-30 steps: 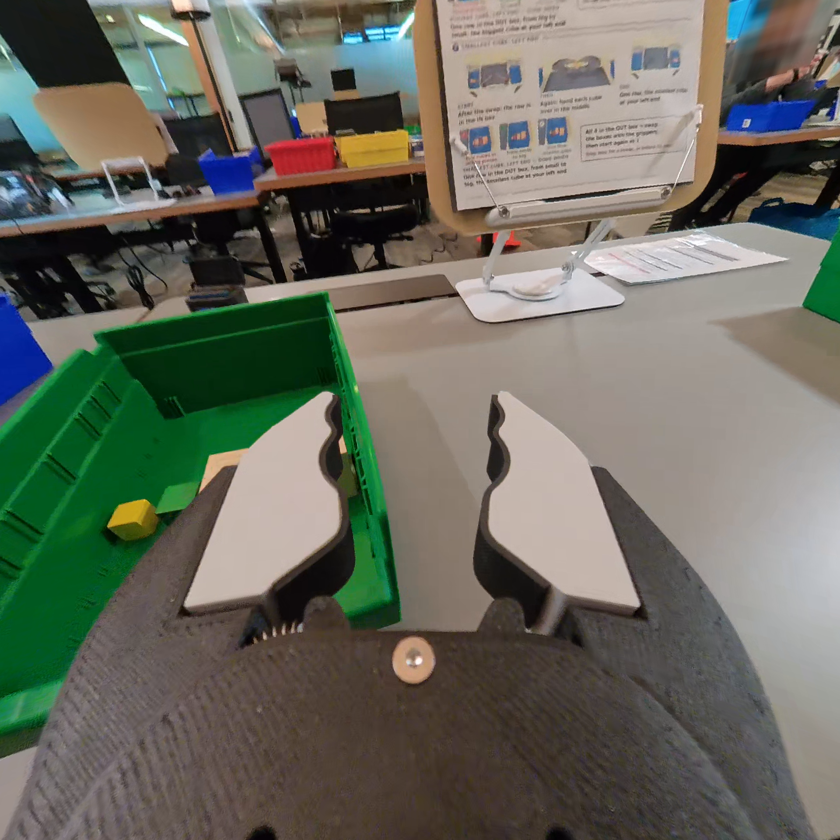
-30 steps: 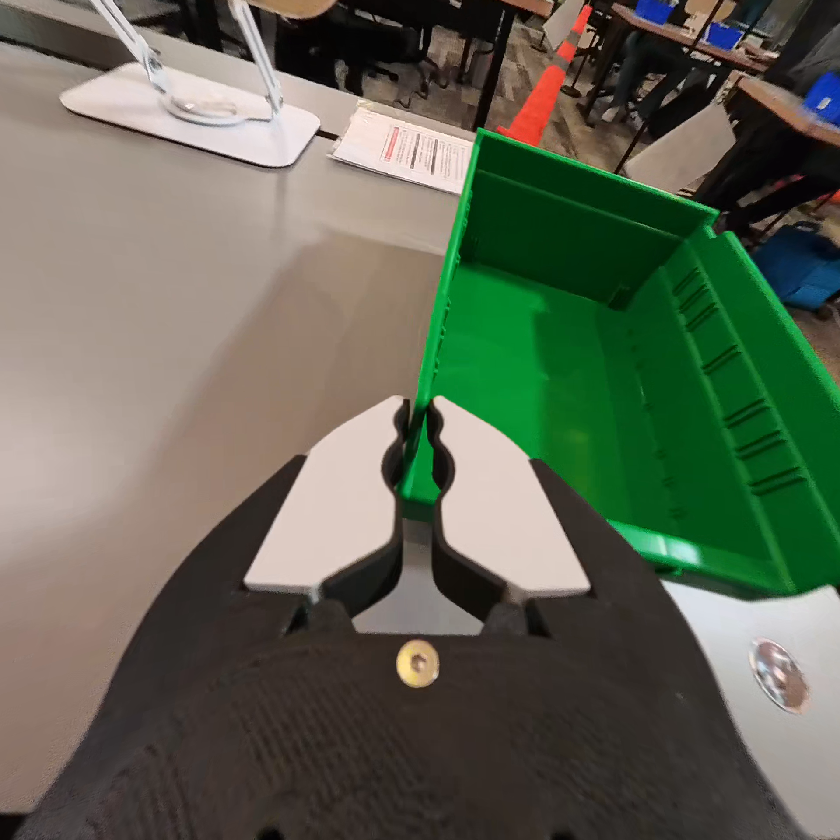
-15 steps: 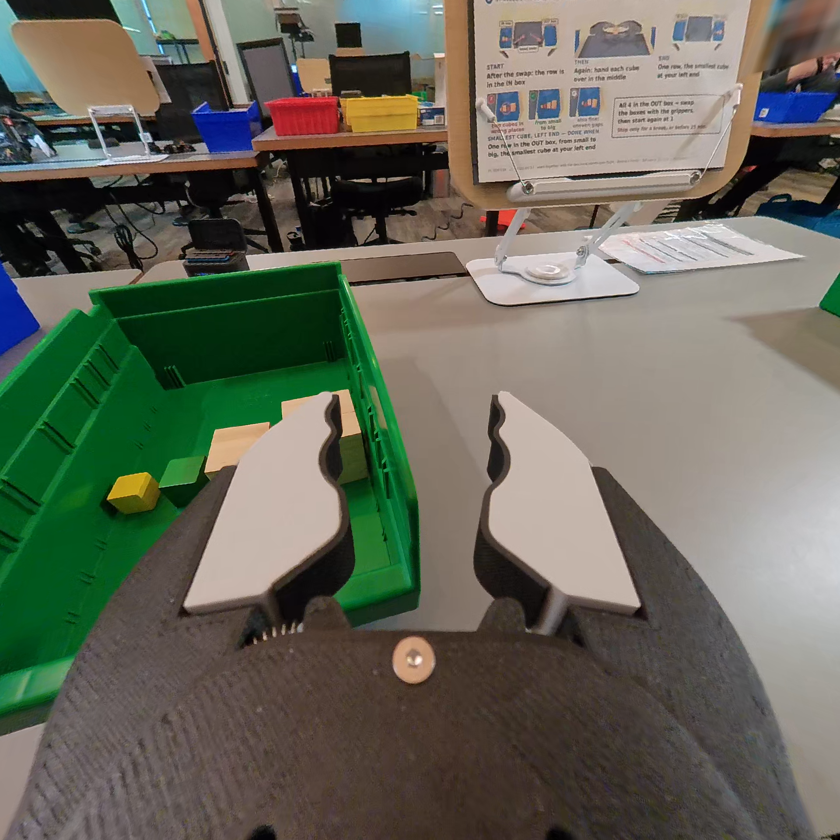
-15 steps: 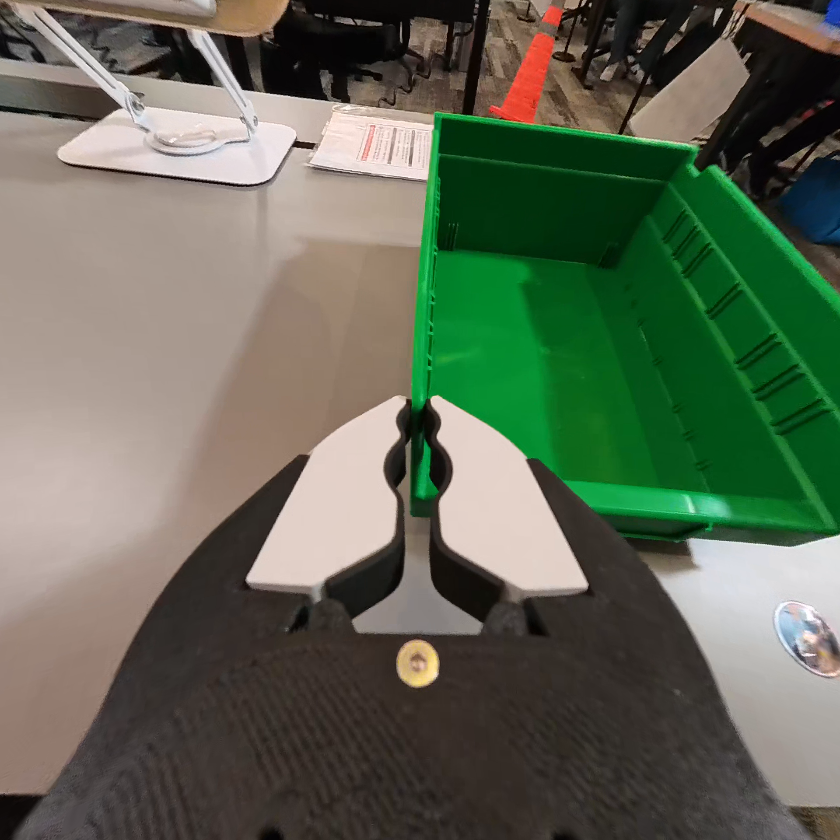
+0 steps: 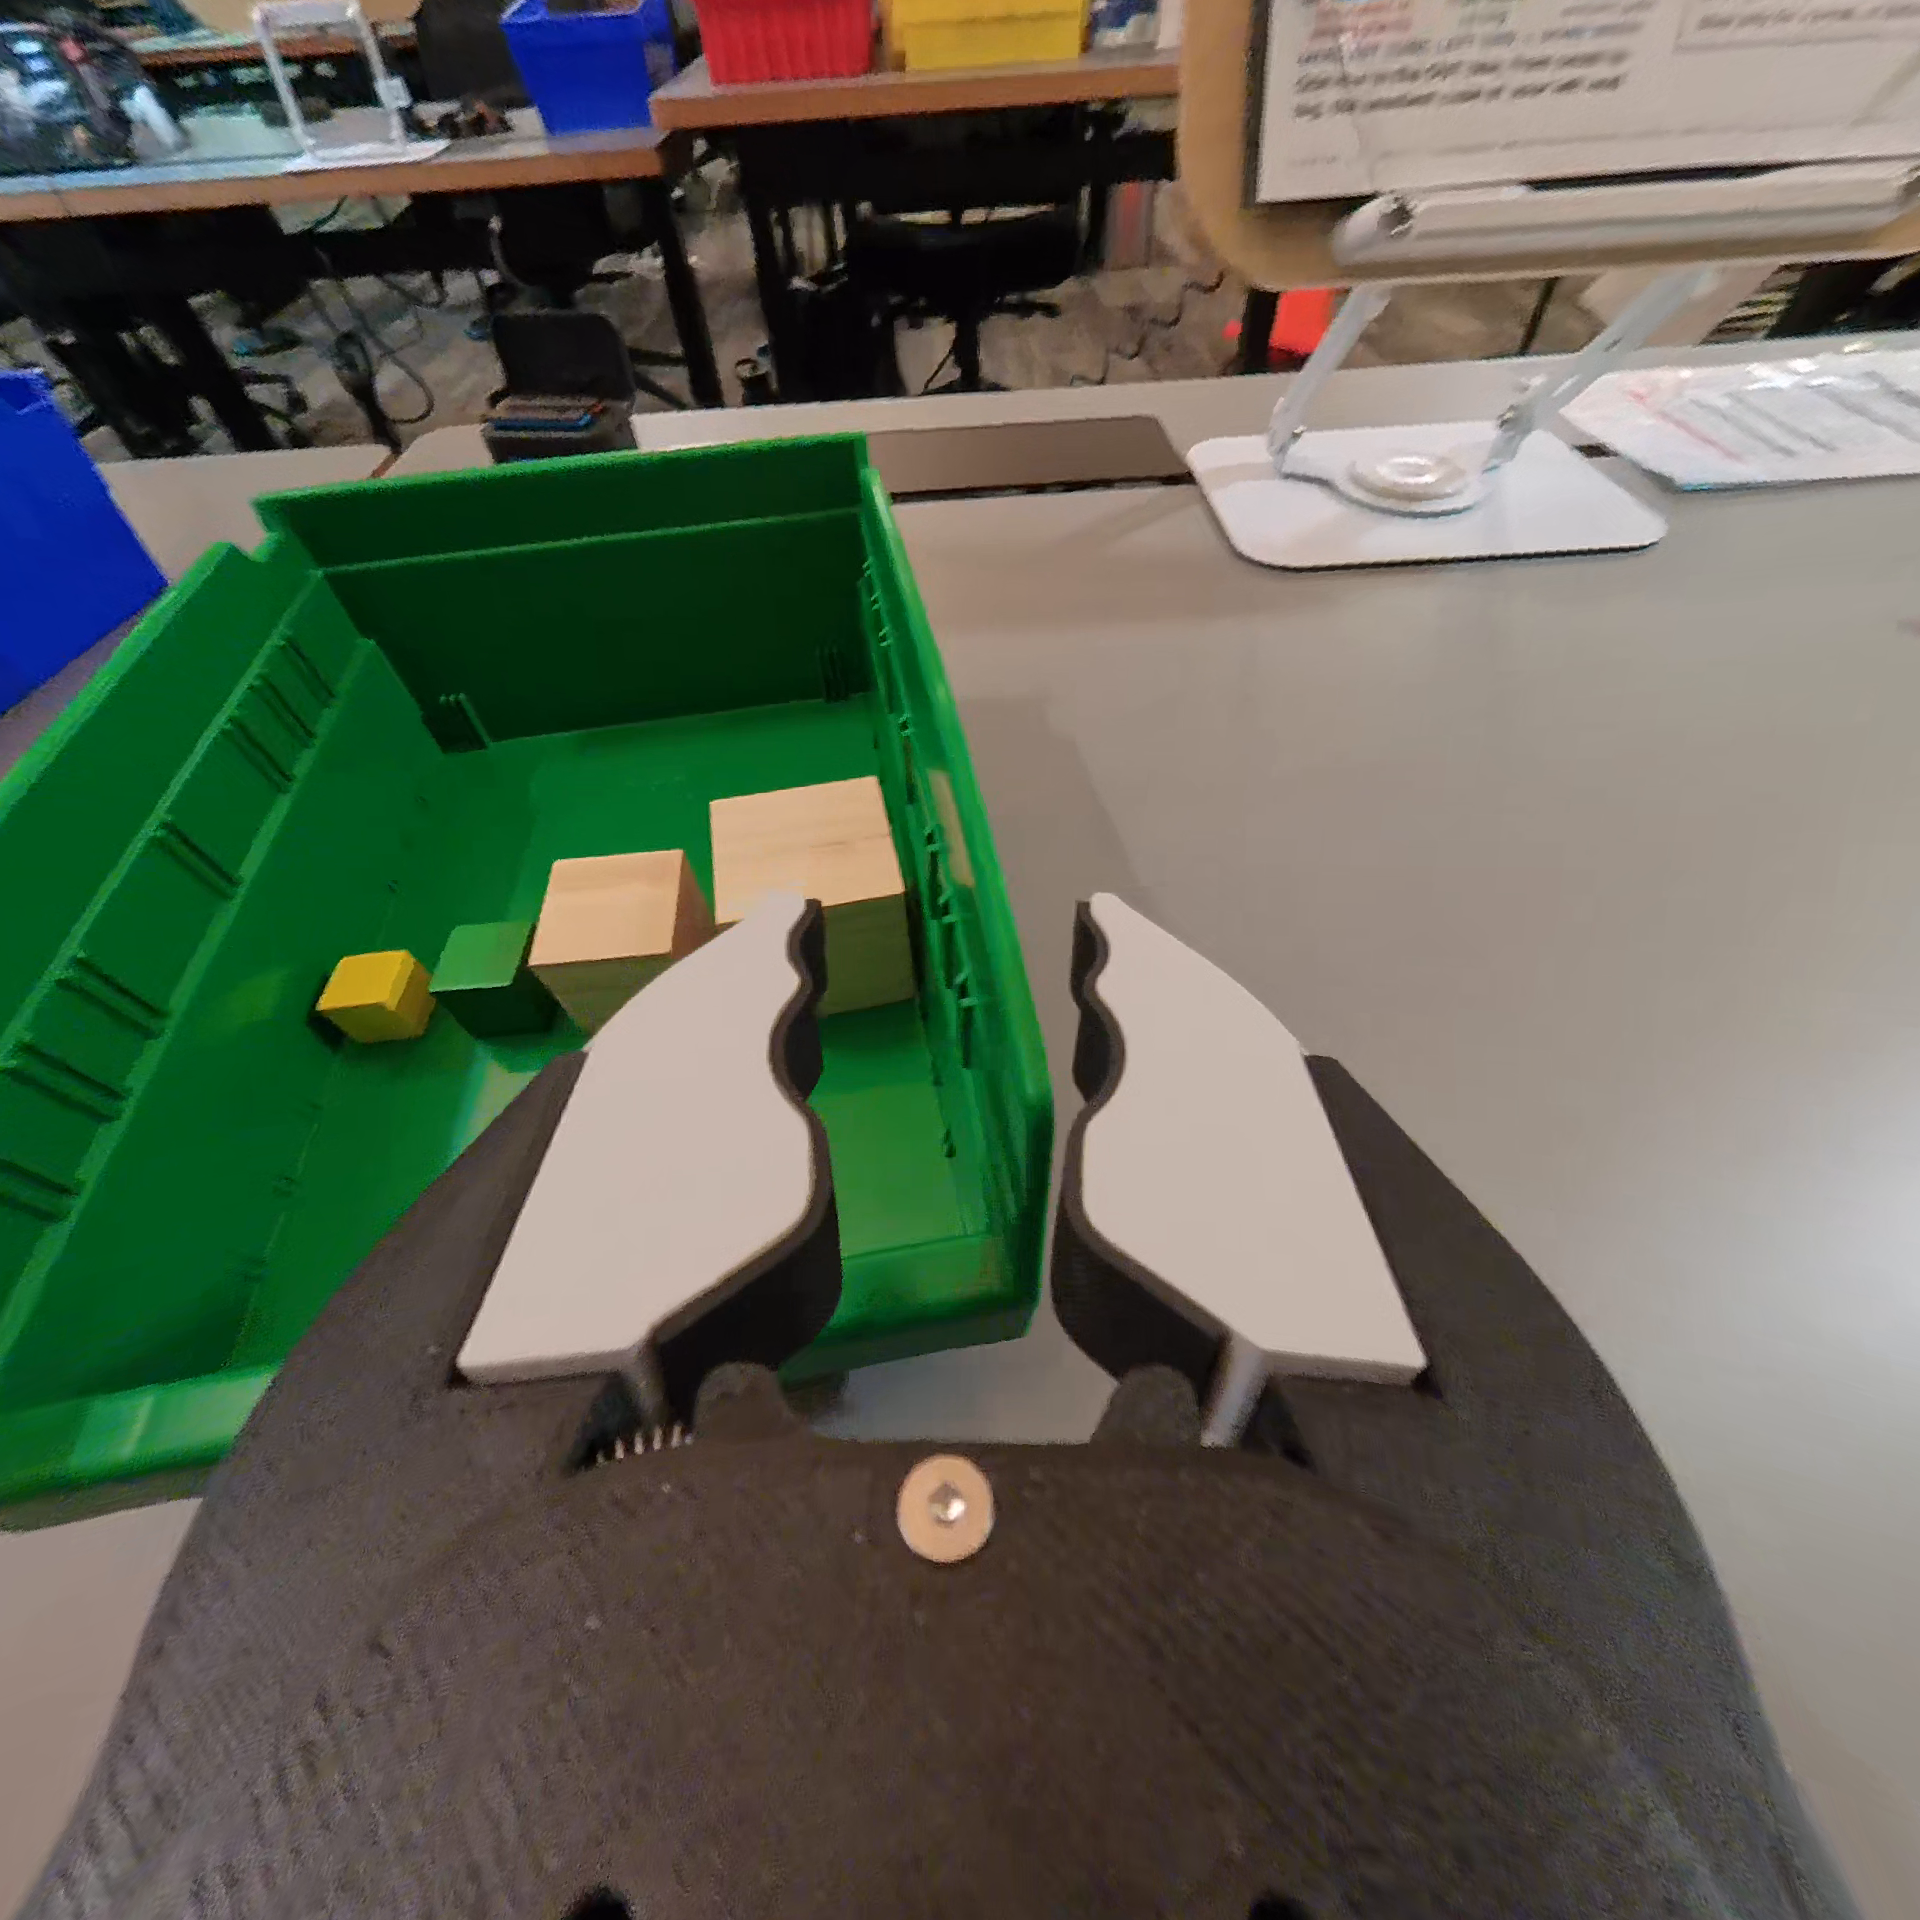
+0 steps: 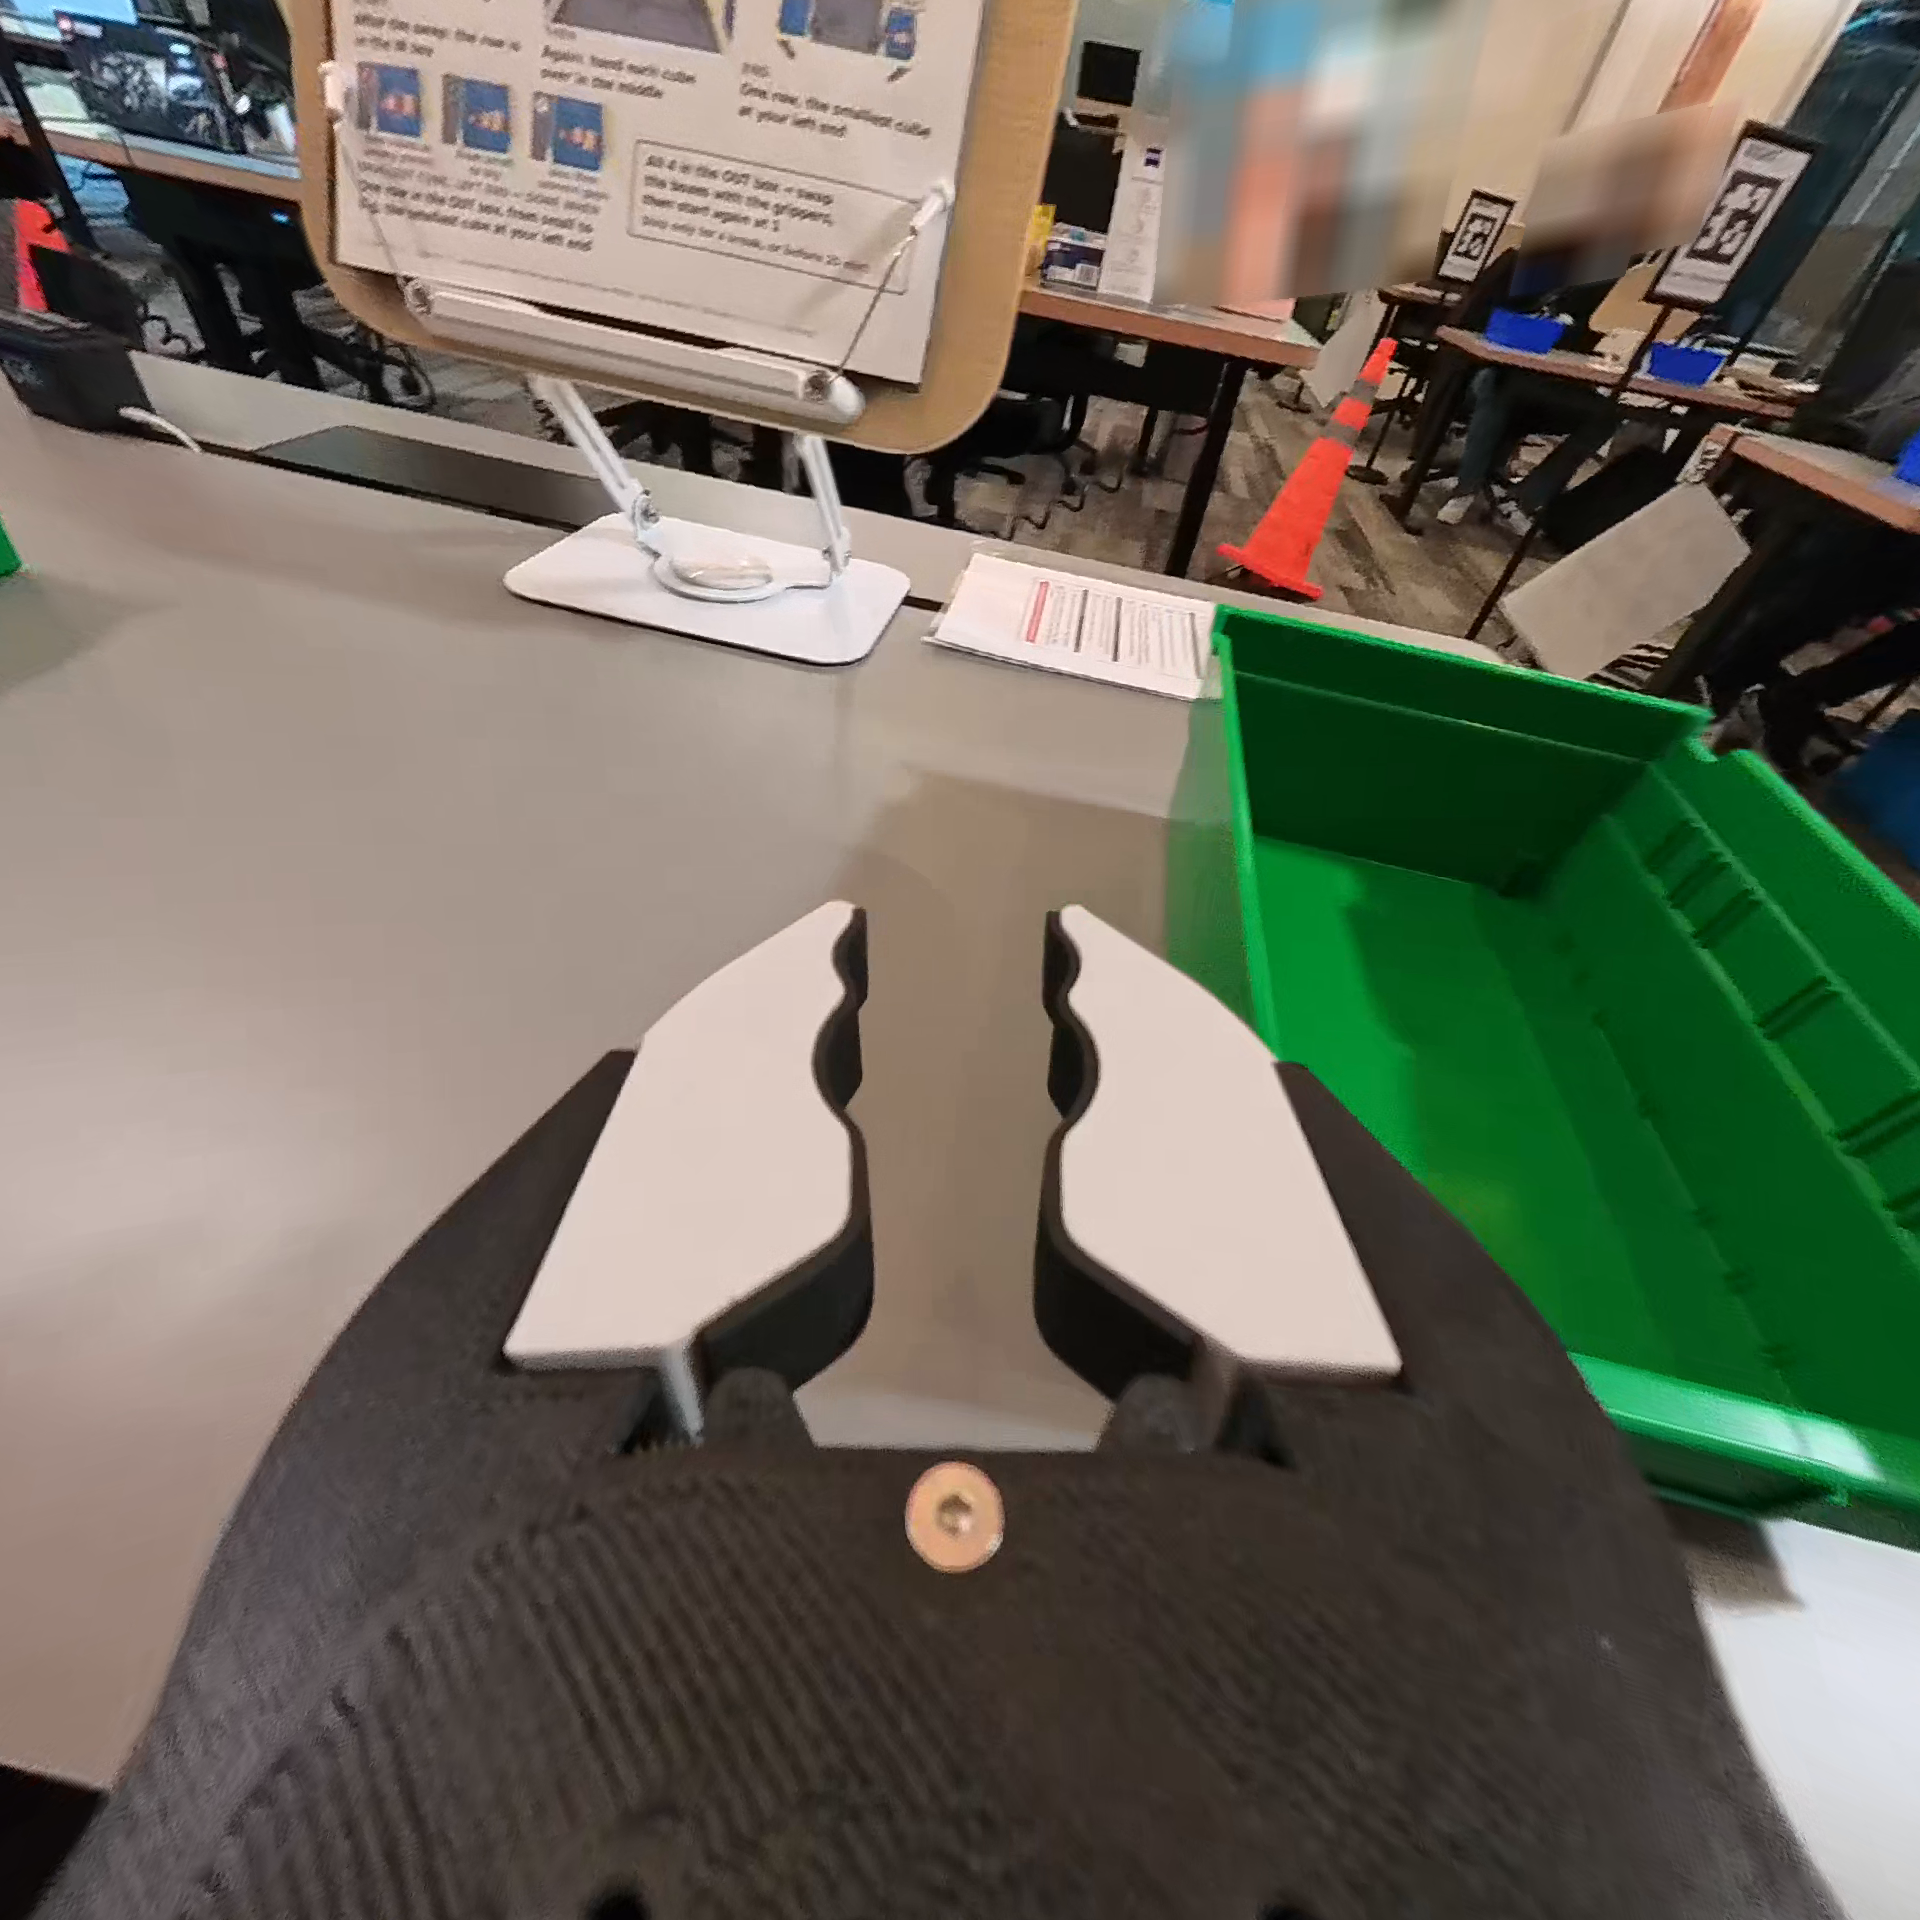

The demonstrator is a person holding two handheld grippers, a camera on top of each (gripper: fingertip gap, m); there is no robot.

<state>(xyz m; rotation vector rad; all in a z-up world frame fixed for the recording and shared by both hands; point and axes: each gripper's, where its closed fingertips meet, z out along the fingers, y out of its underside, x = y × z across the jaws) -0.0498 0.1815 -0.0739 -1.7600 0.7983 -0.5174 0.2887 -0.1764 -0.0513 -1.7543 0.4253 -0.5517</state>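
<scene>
Left wrist view: the left gripper (image 5: 943,914) hangs released, jaws parted and holding nothing, straddling the near right wall of a green bin (image 5: 997,1049) on the grey table (image 5: 1455,831). Ahead of the left jaw four cubes stand in a row inside the bin: a large wooden cube (image 5: 805,857) at the wall, a medium wooden cube (image 5: 613,920), a green cube (image 5: 483,961) and a yellow cube (image 5: 374,997) farthest left. A document stand (image 5: 1423,499) sits ahead, right of the jaws.

Right wrist view: the right gripper (image 6: 951,920) is likewise released and empty above bare table. A second green bin (image 6: 1236,790), nothing visible inside, lies just right of the right jaw. Judgement: any grip should keep the jaws clear of bin walls.
</scene>
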